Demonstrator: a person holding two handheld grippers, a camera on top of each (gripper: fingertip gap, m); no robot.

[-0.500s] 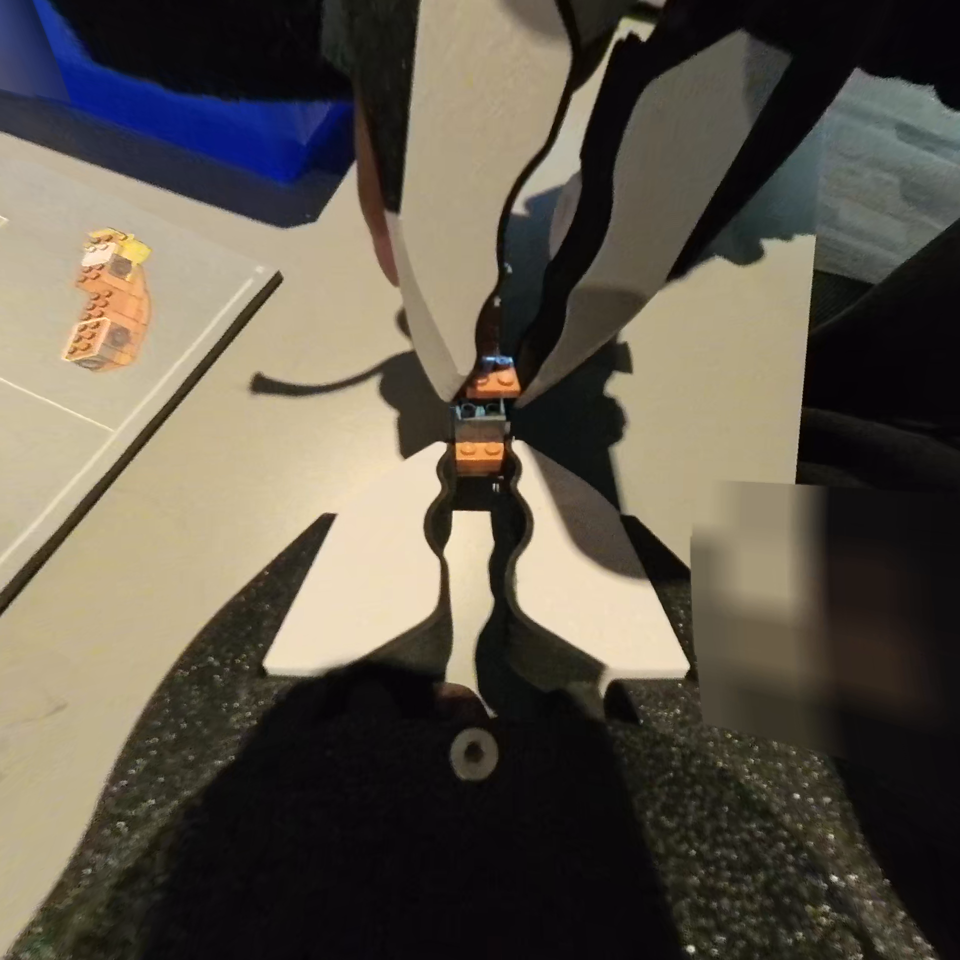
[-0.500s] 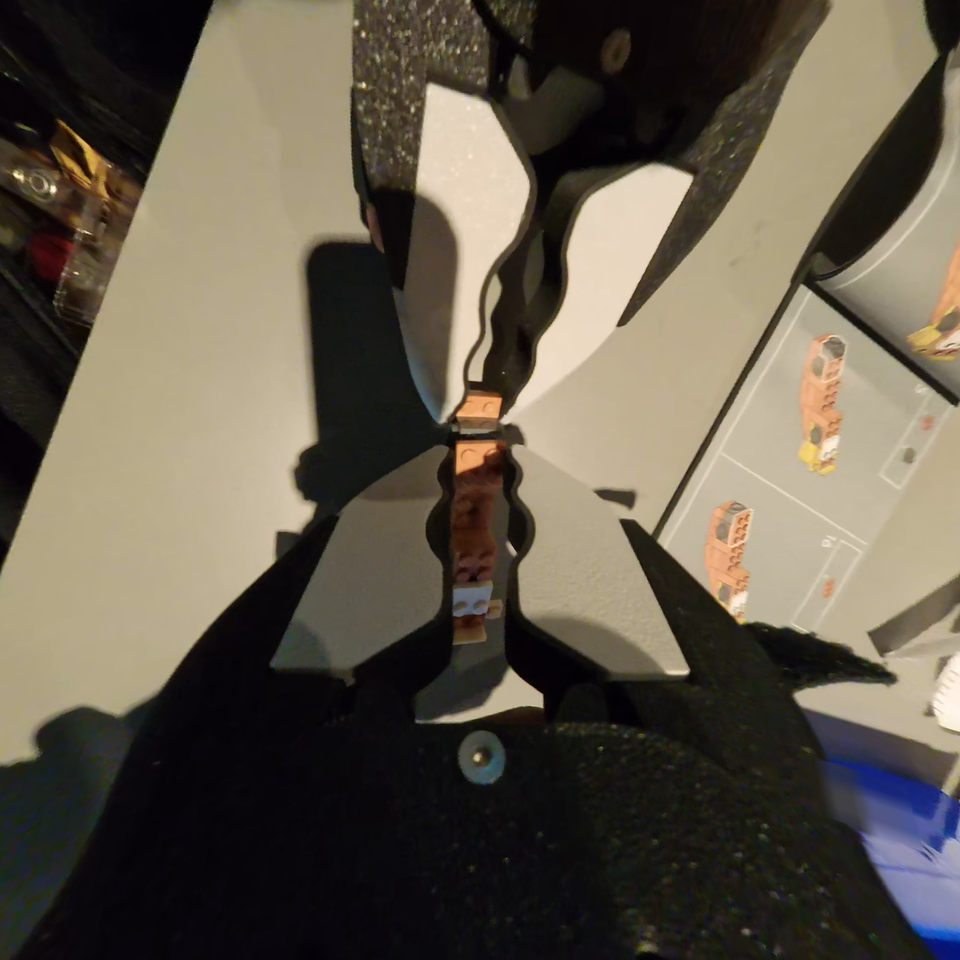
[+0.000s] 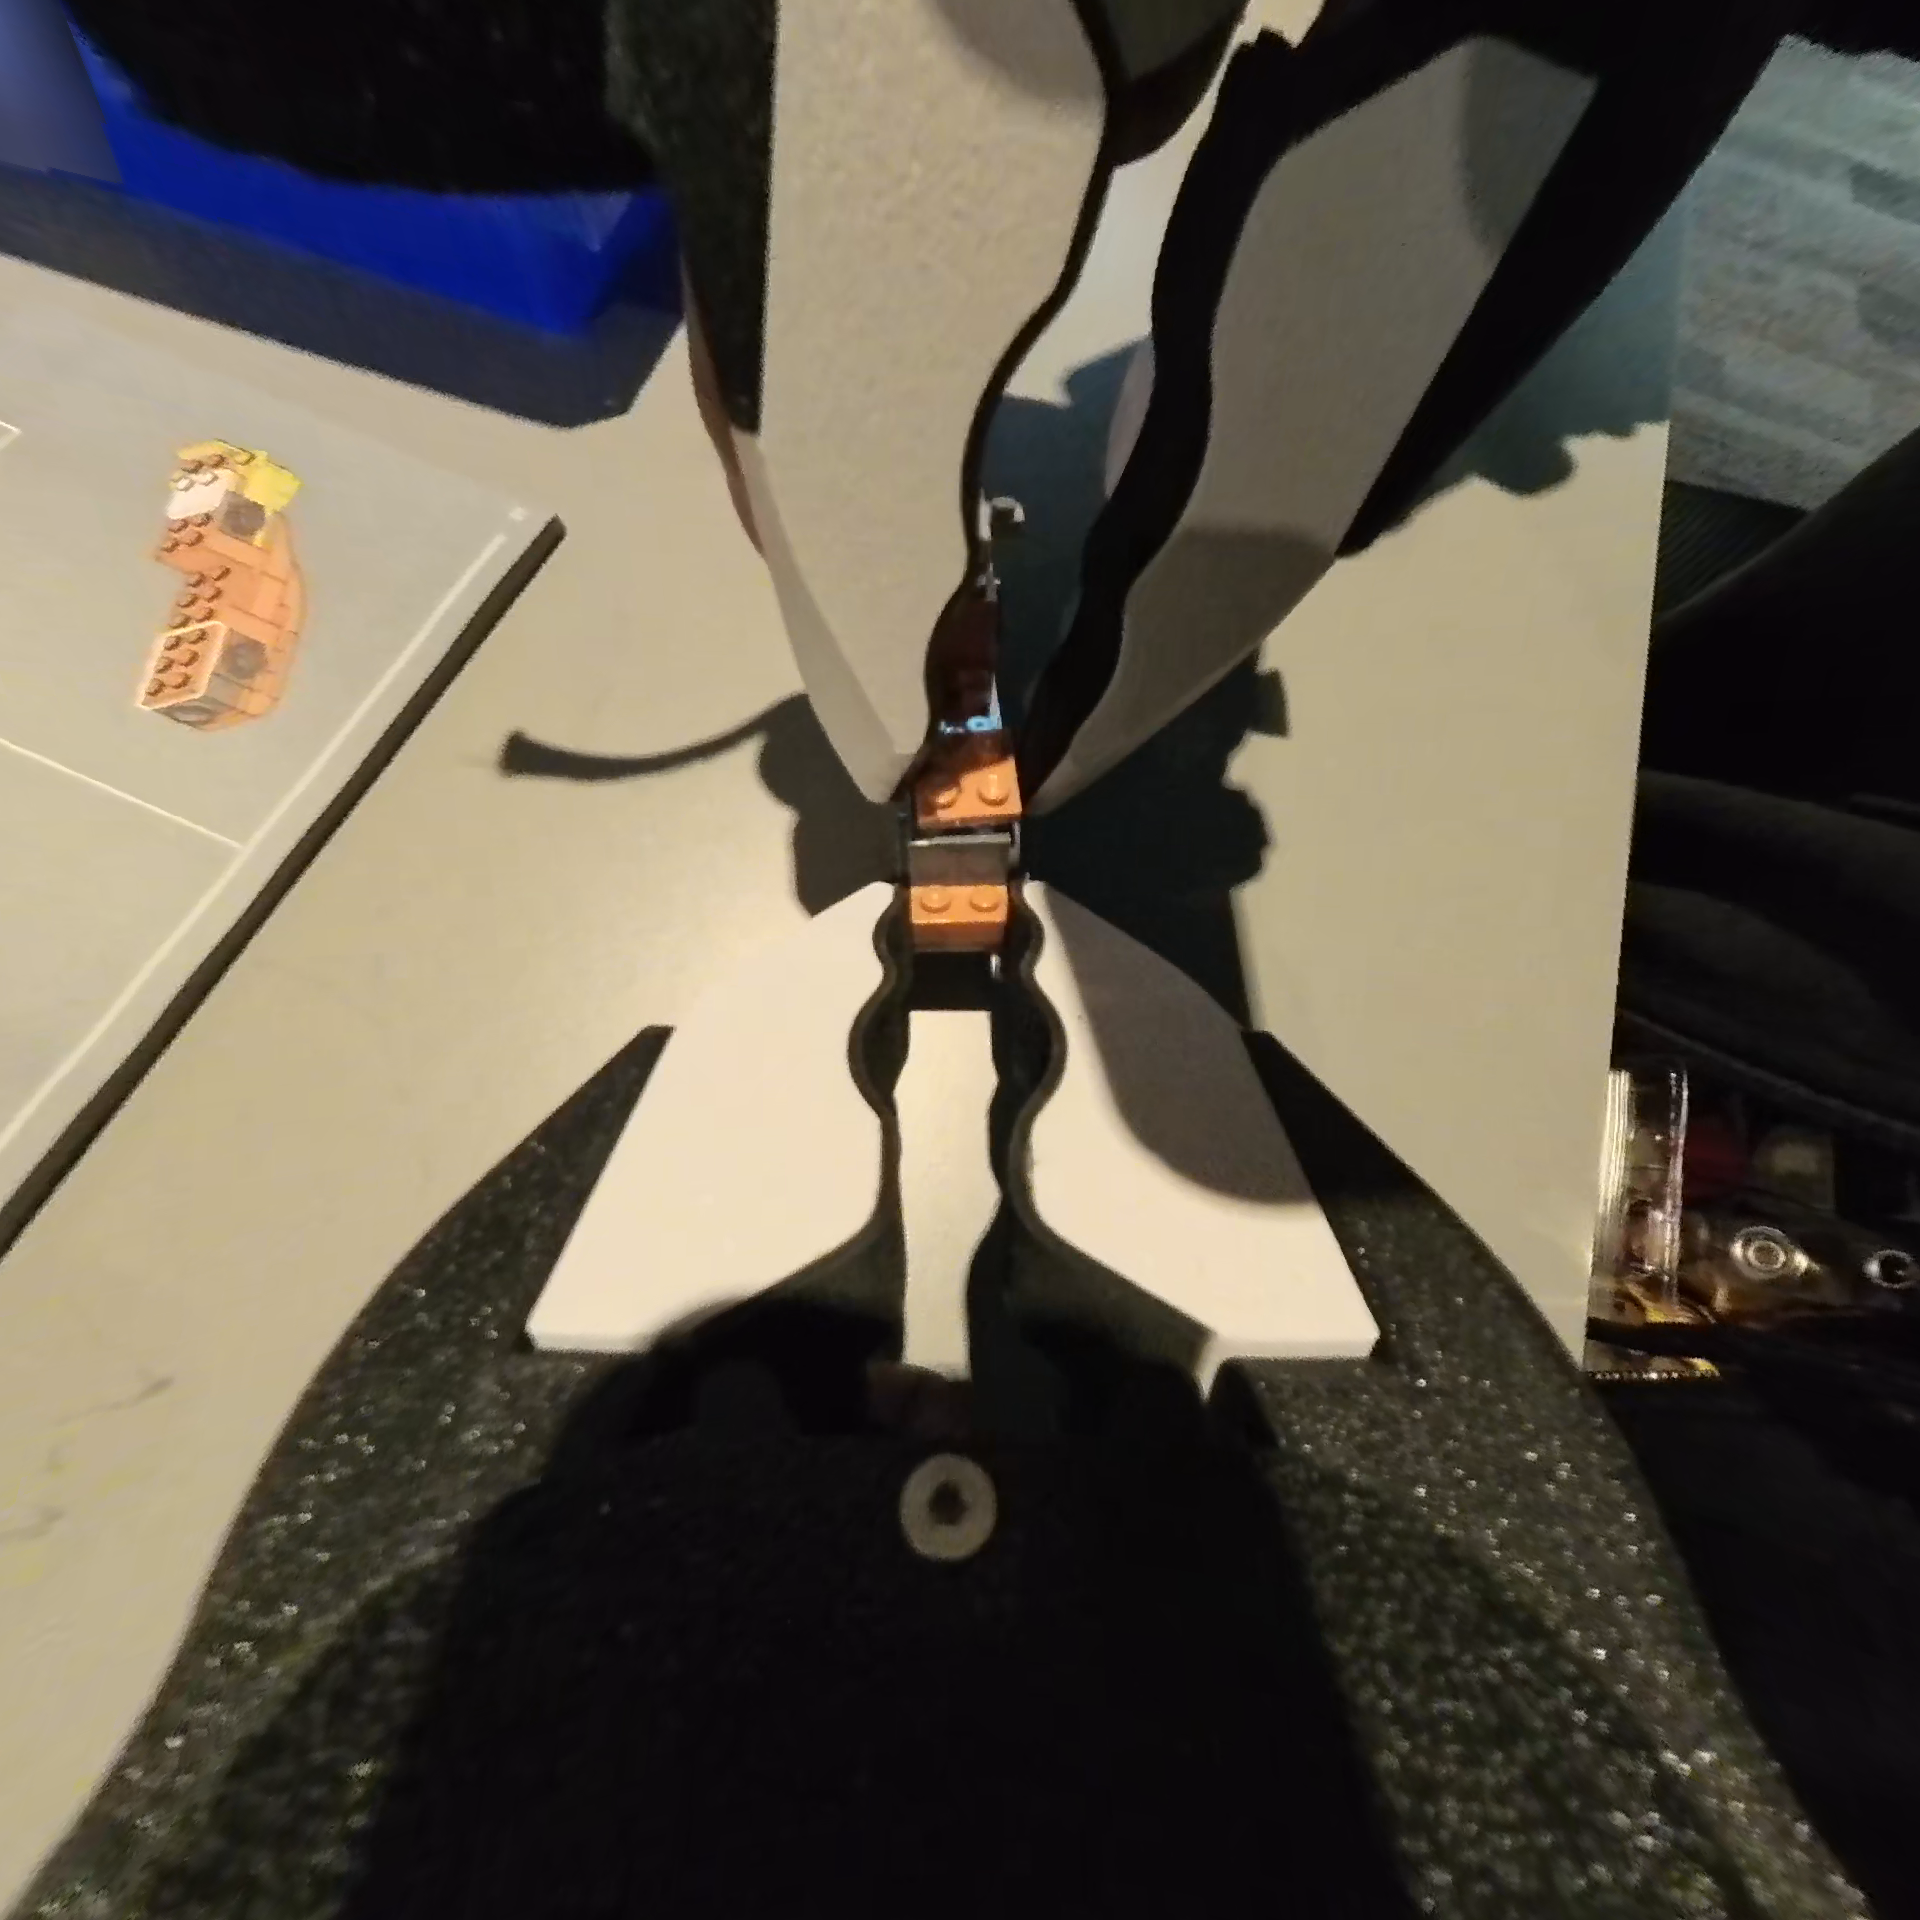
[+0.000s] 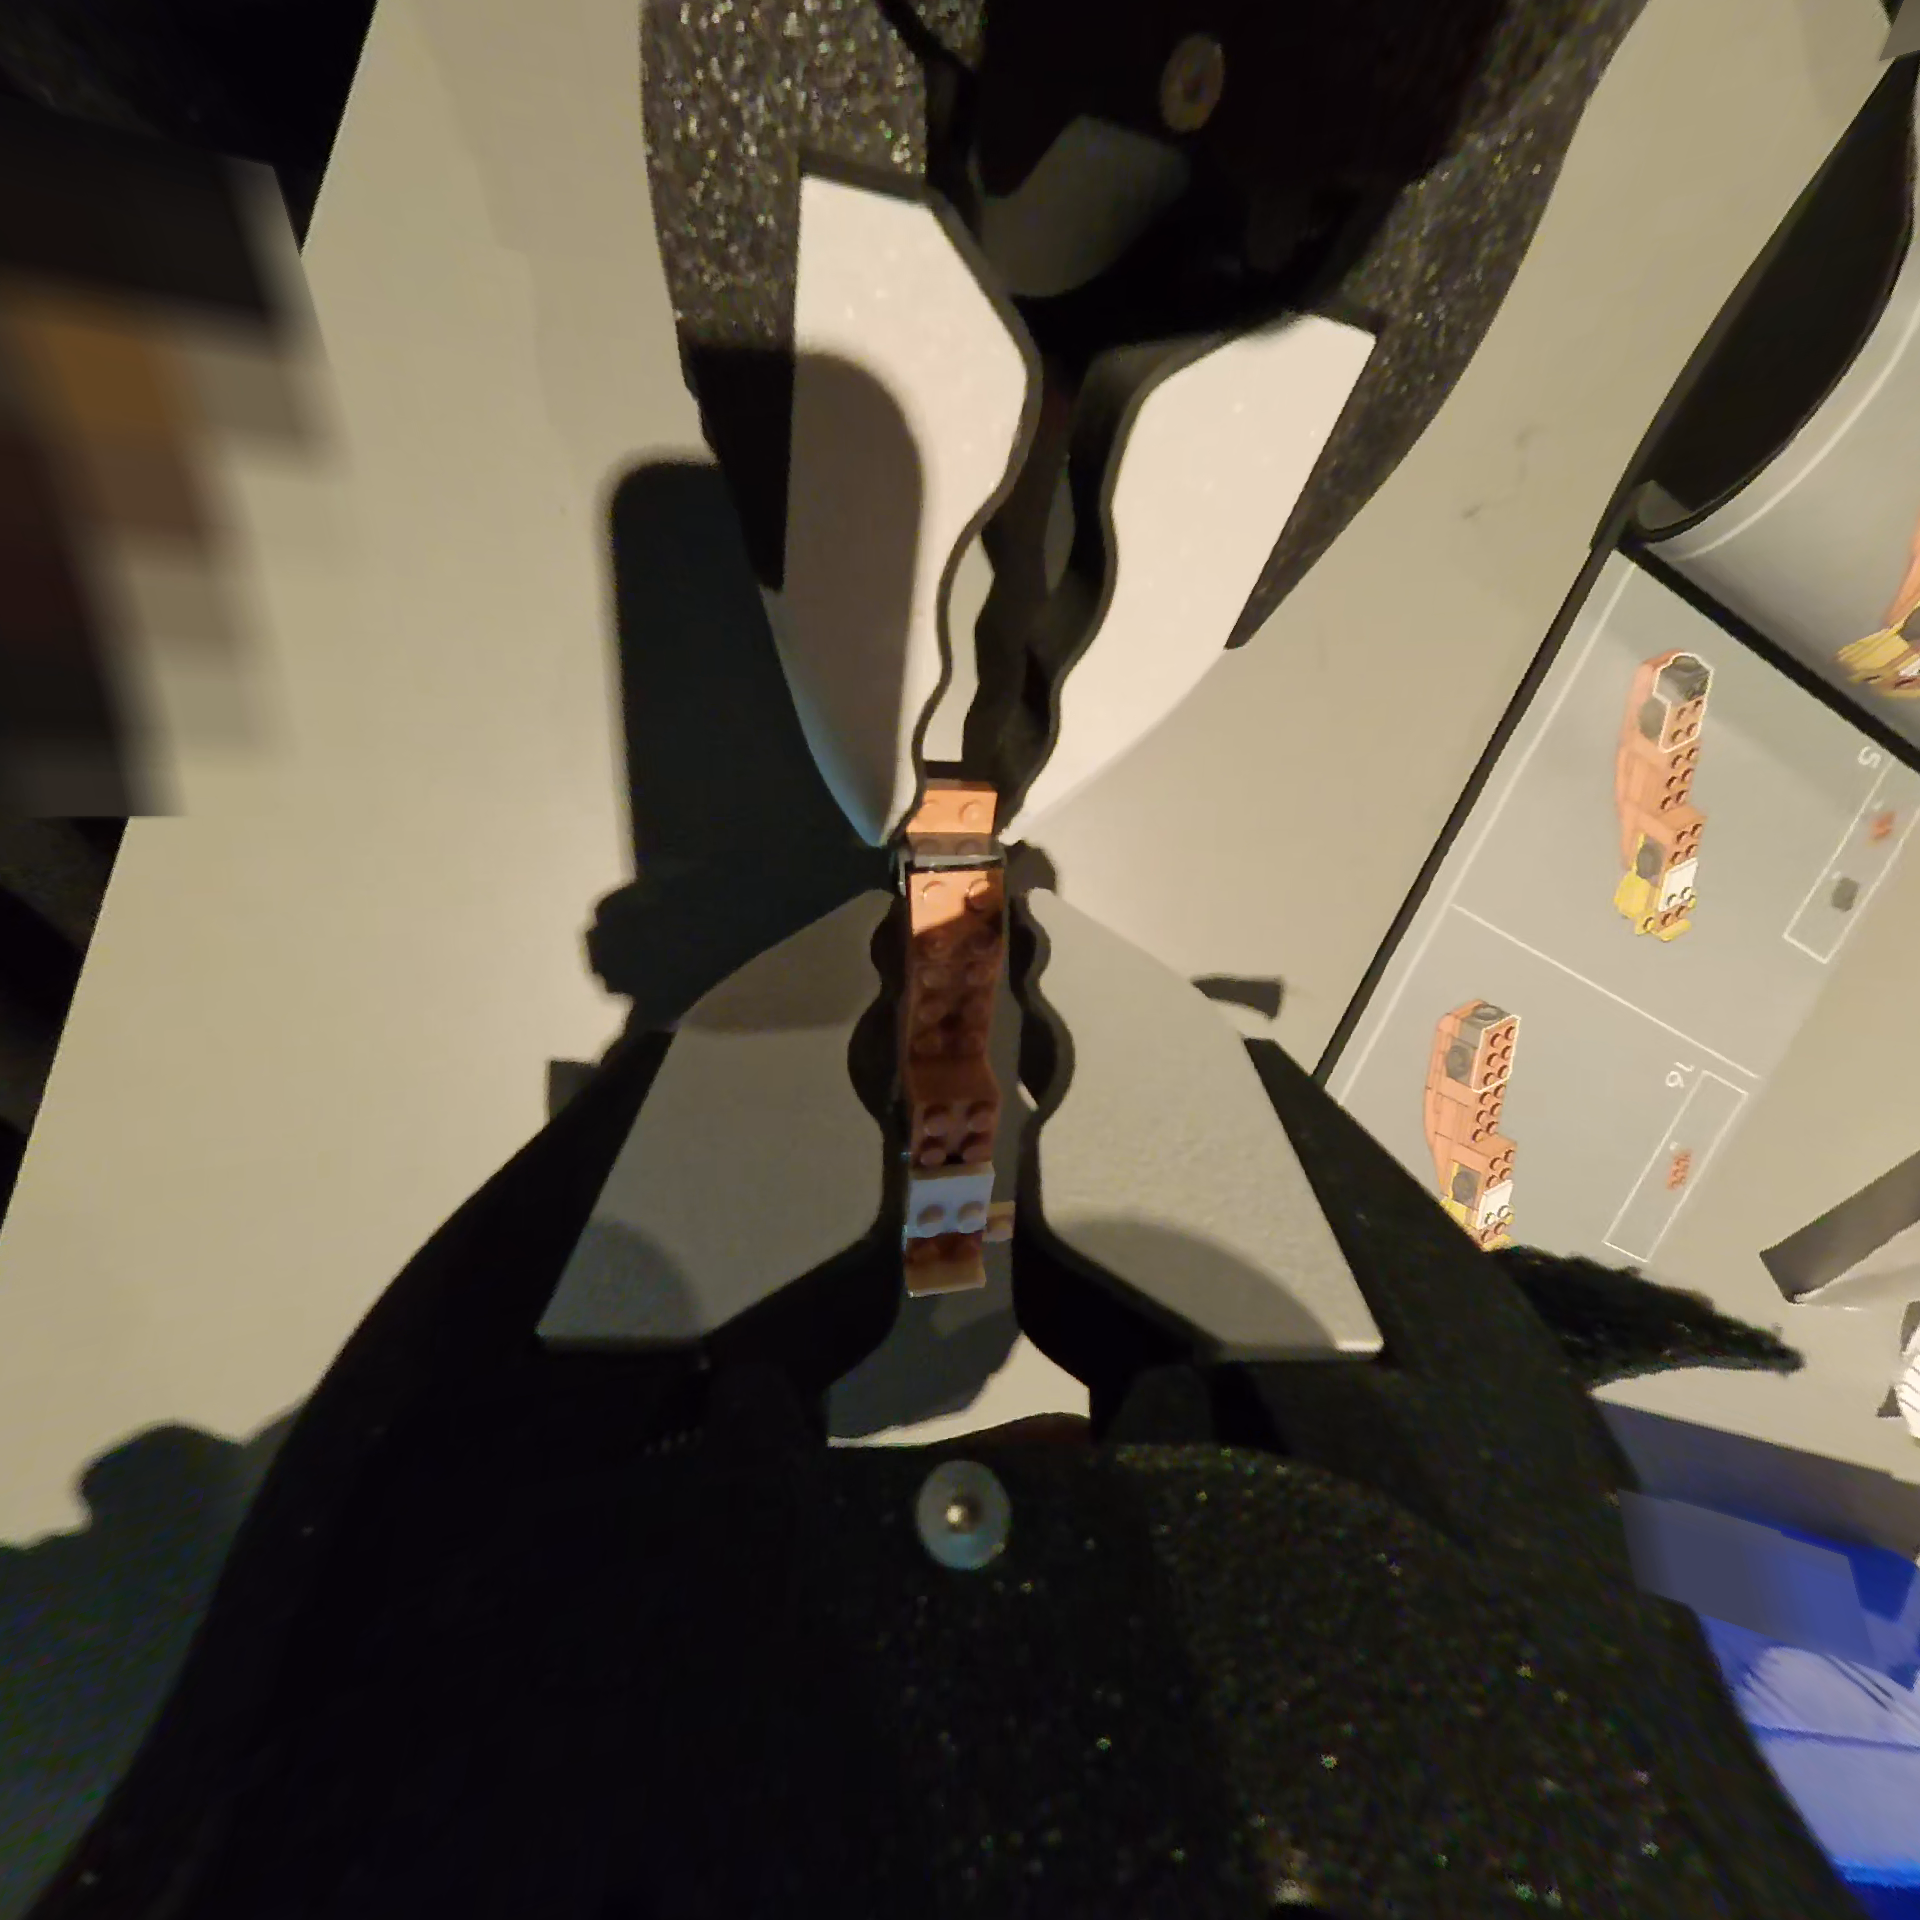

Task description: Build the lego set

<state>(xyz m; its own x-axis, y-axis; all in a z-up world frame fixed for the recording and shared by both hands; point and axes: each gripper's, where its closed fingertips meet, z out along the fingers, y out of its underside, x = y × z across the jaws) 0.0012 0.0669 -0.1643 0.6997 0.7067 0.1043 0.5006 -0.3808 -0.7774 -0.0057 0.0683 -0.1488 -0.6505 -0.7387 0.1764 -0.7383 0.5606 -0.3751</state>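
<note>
Surface: grey tabletop (image 3: 436, 1039), dimly lit with hard shadows; a blue bin (image 3: 364, 208) stands at its far edge in the left wrist view.
Instruction booklet: lies open on the table (image 4: 1621, 935), well to the side of the work, its pages showing pictures of an orange brick model.
Left gripper: (image 3: 956, 920) its fingers are pressed onto a small orange brick (image 3: 958, 912), studs up, held right at the fingertips.
Right gripper: (image 4: 951, 904) its fingers pinch a long orange-brown brick assembly (image 4: 951, 1039) that runs back between them, with a white brick and a tan plate at its rear end.
Meeting point: both grippers face each other tip to tip above the table; the small brick and the front of the assembly are touching or nearly so, with a dark grey piece (image 3: 958, 860) between them.
Clutter: clear bags of parts (image 3: 1745, 1247) sit beyond the table's edge.
</note>
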